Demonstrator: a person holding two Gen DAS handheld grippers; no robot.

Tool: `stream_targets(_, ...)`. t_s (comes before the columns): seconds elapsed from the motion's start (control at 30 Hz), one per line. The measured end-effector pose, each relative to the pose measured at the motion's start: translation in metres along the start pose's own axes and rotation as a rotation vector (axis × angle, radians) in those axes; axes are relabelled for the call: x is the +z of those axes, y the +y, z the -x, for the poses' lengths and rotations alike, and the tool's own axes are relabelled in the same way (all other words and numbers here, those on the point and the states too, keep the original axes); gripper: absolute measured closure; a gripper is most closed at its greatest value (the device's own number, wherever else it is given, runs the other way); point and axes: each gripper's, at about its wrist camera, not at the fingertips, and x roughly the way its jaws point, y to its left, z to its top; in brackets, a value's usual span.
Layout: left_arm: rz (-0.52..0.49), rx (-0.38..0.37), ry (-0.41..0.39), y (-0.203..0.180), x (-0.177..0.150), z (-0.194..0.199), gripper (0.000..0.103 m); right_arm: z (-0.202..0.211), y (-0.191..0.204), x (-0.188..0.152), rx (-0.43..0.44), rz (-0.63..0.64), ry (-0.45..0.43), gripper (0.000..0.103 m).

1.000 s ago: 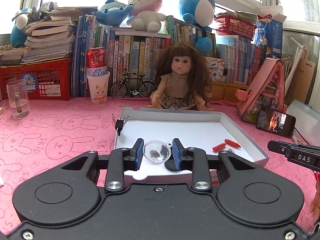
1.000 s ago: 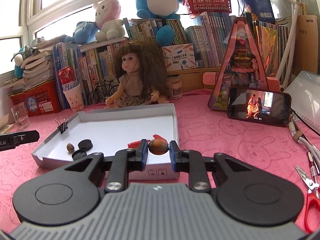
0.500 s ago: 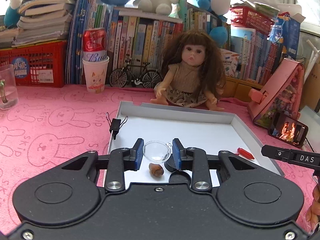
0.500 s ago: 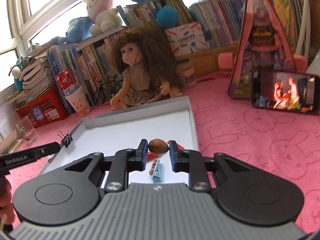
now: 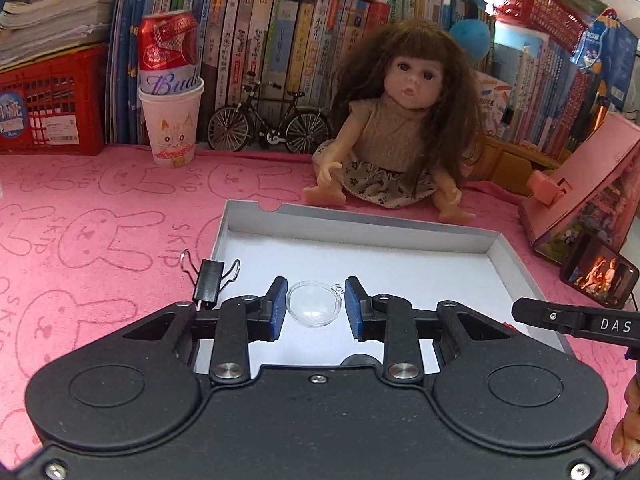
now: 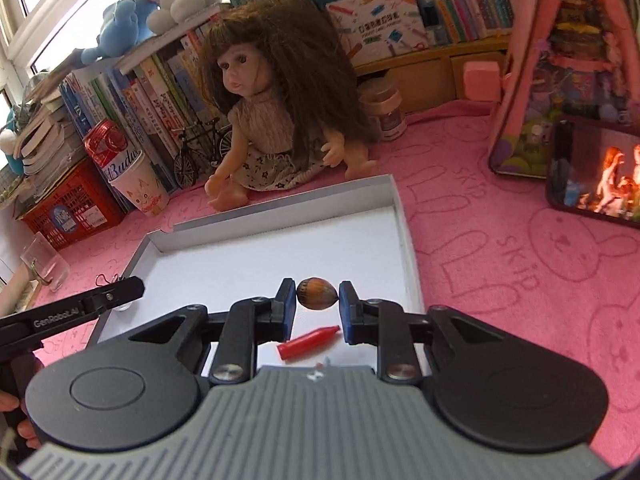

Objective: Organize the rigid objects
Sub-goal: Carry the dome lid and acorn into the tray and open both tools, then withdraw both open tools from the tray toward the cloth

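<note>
A shallow white box lid [image 5: 360, 224] [image 6: 404, 216] lies on the pink cloth. My left gripper [image 5: 315, 307] is shut on a clear plastic half-sphere [image 5: 314, 309] and holds it over the tray's near left part. My right gripper [image 6: 317, 299] is shut on a brown hazelnut [image 6: 317, 299] and holds it above the tray's near right part. A red crayon piece [image 6: 308, 343] lies in the tray under the right gripper. A black binder clip [image 5: 209, 283] sits on the tray's left wall. A dark round object [image 5: 357, 360] is mostly hidden under my left gripper.
A doll [image 5: 400, 128] sits right behind the tray. A paper cup holding a red can [image 5: 170, 112], a model bicycle [image 5: 268, 124], books and a red basket [image 5: 48, 116] line the back. A pink toy house [image 5: 592, 184] and a phone [image 6: 596, 176] stand at the right.
Both grippers have moved forward over the tray with their objects still held. The small nut and dark disc seen under the left gripper have slipped below its body.
</note>
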Motion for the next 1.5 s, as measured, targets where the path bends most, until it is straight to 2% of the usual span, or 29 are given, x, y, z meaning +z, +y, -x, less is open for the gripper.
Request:
stream_targets(0.3, -0.044, 0.043, 0.046, -0.005, -0.006, -0.022, 0.074, -0.022, 0.011, -0.001, -0.059, 0.062, 0.039, 0.075)
stream_targets(0.43, -0.061, 0.042, 0.049, -0.009, -0.013, -0.023, 0.073, -0.020, 0.018, -0.007, -0.081, 0.107, 0.022, 0.070)
stream_targets(0.47, -0.067, 0.040, 0.035, -0.011, -0.014, -0.020, 0.072, -0.018, 0.019, -0.007, -0.079, 0.116, 0.011, 0.060)
stream_targets(0.5, -0.074, 0.034, 0.026, -0.012, -0.015, -0.018, 0.064, -0.014, 0.021, -0.008, -0.076, 0.127, -0.001, 0.049)
stream_targets(0.53, -0.079, 0.028, 0.019, -0.013, -0.015, -0.014, 0.057, -0.010, 0.023, -0.009, -0.074, 0.139, -0.015, 0.046)
stream_targets(0.8, -0.052, -0.052, -0.055, -0.019, -0.015, 0.028, 0.035, 0.032, 0.035, -0.019, -0.034, 0.229, -0.121, 0.026)
stream_targets(0.93, -0.076, -0.074, -0.104, -0.023, -0.021, 0.053, 0.025, 0.054, 0.037, -0.030, 0.004, 0.261, -0.163, 0.018)
stream_targets(1.17, -0.100, -0.105, -0.157, -0.021, -0.041, 0.094, 0.023, 0.091, 0.032, -0.051, 0.055, 0.277, -0.222, 0.012)
stream_targets(1.5, -0.178, -0.124, -0.213, -0.023, -0.089, 0.147, 0.022, 0.122, 0.024, -0.093, 0.059, 0.309, -0.267, 0.008)
